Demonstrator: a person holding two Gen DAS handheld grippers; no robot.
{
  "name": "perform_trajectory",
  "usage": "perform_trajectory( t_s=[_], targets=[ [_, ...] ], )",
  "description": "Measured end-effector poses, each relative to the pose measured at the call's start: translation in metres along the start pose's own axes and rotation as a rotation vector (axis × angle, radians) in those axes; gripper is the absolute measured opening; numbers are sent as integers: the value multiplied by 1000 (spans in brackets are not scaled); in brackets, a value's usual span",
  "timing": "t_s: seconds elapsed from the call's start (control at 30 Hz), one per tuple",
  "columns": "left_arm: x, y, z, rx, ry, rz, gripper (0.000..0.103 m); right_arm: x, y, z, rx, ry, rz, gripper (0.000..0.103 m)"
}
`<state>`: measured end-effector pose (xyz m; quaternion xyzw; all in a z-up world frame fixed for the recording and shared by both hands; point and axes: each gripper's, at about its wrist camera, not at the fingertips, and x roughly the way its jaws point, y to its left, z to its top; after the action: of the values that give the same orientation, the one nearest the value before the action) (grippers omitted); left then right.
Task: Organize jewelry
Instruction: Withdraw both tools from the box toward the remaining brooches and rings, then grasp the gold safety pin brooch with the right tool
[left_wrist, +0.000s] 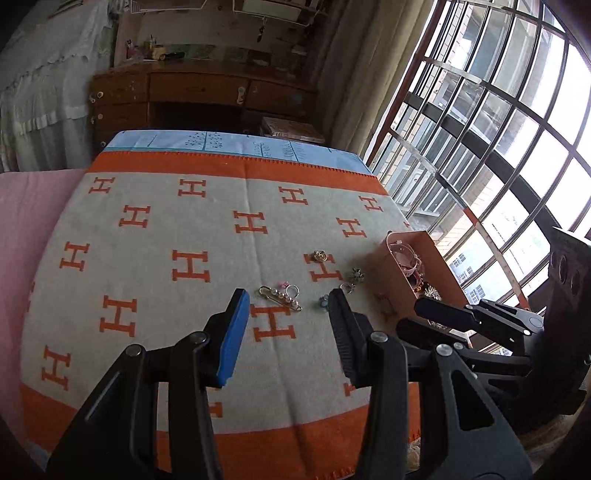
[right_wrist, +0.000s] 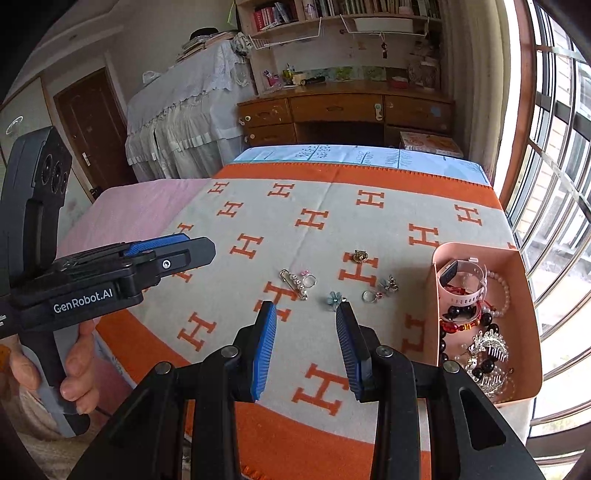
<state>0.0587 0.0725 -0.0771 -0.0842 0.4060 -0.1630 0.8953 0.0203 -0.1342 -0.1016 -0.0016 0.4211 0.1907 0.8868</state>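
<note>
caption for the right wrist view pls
Open right tongs hover over loose jewelry on an H-patterned blanket, pink box alongside.

Small rings (right_wrist: 309, 280), pearl pin (right_wrist: 294, 283) and flower charms (right_wrist: 335, 297) lie scattered beside the jewelry-filled pink box (right_wrist: 524, 295).

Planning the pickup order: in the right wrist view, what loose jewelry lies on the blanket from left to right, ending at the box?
Pearl safety pin → blue flower piece → gold brooch → silver flower earring → pink box.

Just beyond the right tongs (right_wrist: 306, 314) small jewelry pieces (right_wrist: 334, 297) lie scattered on the blanket (right_wrist: 332, 221); the box (right_wrist: 517, 266) sits to their right.
</note>
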Motion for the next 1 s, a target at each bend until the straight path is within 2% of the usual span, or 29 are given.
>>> perform_trajectory(
  t_s=[0.33, 0.57, 0.77, 1.0],
  targets=[
    [36, 20, -3, -17, 65, 44, 41, 47, -9, 5, 12, 102, 41, 34],
    [55, 54, -18, -64, 115, 91, 41, 78, -13, 13, 5, 163, 49, 34],
    [64, 78, -27, -102, 145, 126, 41, 102, -9, 19, -42, 206, 53, 34],
    [66, 77, -28, -101, 148, 122, 41, 133, 4, 31, -137, 255, 75, 34]
  ],
)
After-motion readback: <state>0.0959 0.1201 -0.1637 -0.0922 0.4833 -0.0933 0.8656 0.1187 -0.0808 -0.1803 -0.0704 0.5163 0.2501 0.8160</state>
